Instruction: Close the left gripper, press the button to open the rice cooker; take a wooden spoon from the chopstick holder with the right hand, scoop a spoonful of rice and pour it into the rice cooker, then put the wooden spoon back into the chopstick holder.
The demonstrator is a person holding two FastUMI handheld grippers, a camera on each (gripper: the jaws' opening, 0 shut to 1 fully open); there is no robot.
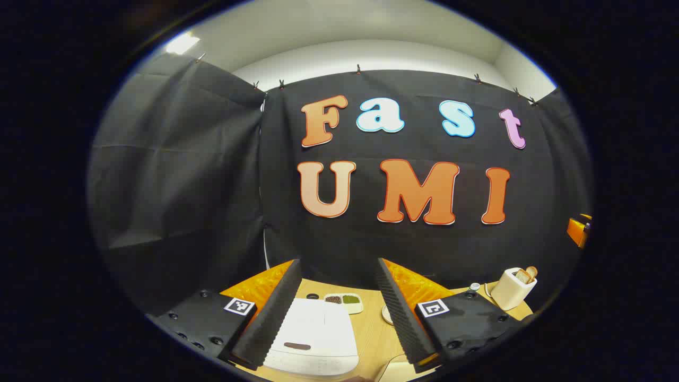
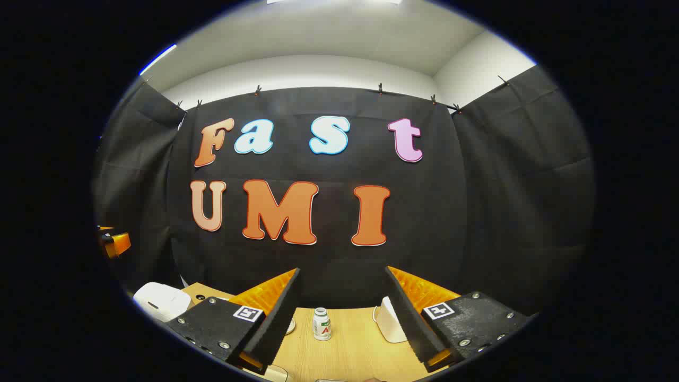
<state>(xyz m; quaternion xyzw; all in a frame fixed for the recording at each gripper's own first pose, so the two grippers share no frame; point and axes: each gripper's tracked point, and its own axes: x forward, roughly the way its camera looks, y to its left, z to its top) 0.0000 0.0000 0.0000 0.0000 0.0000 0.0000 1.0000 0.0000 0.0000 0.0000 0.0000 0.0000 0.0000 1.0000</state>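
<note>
Spoon [image 1: 528, 274] inside chopstick holder [image 1: 512, 289]

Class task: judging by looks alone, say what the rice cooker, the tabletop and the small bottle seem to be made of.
Rice cooker: probably plastic, smooth matte white shell with rounded moulded edges.
Tabletop: wood or wood-look laminate, pale tan with faint grain; which, I cannot tell.
Small bottle: likely plastic, glossy white with a cap and label.

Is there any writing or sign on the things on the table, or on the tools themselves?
Bottle: its label is too small to read.
Rice cooker: no writing can be made out.
Left tool and right tool: square black-and-white pattern tags, no words.
</note>
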